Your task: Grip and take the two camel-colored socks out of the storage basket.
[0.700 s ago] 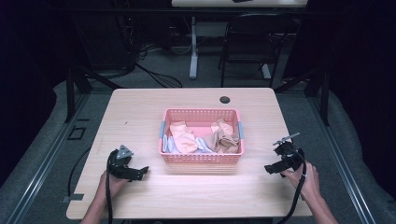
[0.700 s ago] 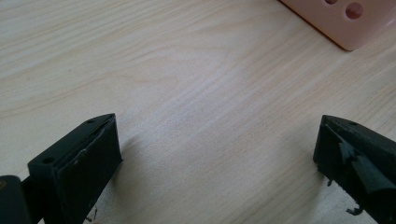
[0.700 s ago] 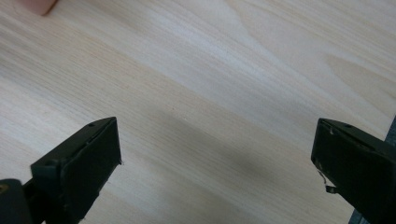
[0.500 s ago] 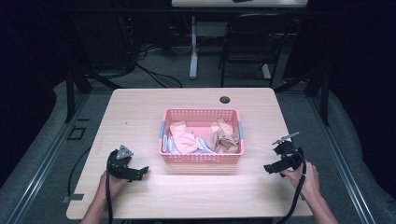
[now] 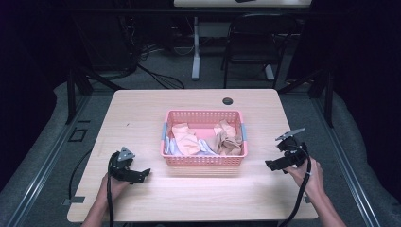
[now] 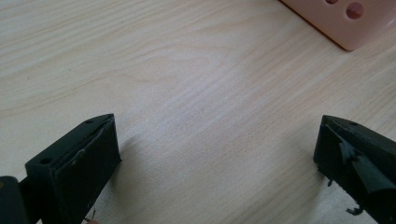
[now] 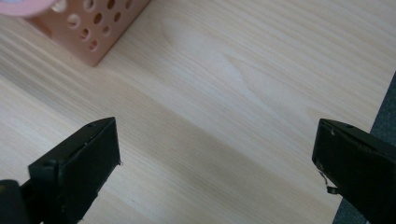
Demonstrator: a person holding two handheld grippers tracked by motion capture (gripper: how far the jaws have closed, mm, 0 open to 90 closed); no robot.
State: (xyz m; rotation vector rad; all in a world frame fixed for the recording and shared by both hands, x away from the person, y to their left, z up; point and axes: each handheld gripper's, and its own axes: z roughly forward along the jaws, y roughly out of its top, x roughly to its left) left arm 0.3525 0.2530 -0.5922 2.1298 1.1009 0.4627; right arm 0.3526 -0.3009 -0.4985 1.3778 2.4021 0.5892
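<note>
Centrally on the light wooden counter (image 5: 142, 118) a pink perforated basket (image 5: 204, 160) is placed, and crumpled cloths (image 5: 185, 138) in peach, tan and pale blue are heaped inside it. Near the counter's far edge a small dark round grommet (image 5: 228, 100) is seen. The left tongs (image 5: 142, 174) are held low over the counter, left of the basket and apart from it, their jaws spread wide with nothing between them. The right tongs (image 5: 272, 164) are held to the right of the basket, likewise released and empty. A corner of the basket is caught at the top of each gripper view, bare wood lying between the jaws.
</note>
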